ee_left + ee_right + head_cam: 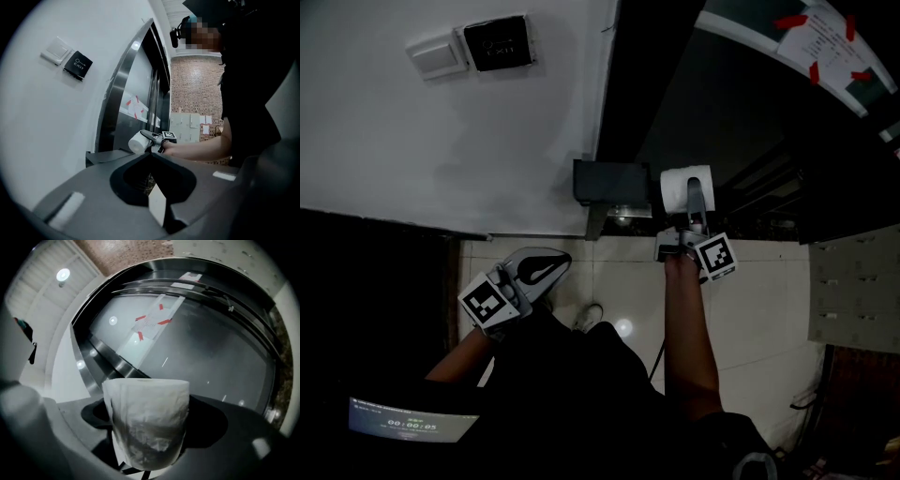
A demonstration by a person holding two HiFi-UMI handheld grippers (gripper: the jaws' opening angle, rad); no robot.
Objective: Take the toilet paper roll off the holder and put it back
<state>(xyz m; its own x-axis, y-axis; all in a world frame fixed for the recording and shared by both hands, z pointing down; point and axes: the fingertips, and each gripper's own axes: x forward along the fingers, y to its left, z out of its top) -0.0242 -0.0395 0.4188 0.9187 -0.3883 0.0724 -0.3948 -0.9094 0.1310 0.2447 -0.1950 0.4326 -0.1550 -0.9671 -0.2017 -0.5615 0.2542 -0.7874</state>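
Observation:
The white toilet paper roll (682, 185) hangs in the air just right of the dark grey wall holder (614, 181), apart from it. My right gripper (692, 208) is shut on the roll, one finger lying across its face. In the right gripper view the roll (147, 413) stands between the jaws of that gripper (149, 448) and fills the middle. My left gripper (536, 269) hangs low at the left, away from the holder, shut with nothing in it. The left gripper view looks over its closed tips (152, 158) at the roll (137, 141) and the holder (101, 157).
A black exit button (497, 42) and a white switch (438, 54) sit on the white wall. A dark metal-framed door (741, 103) with a taped paper notice (820, 42) stands right of the holder. Below lie the pale tiled floor (759, 309) and grey lockers (853, 291).

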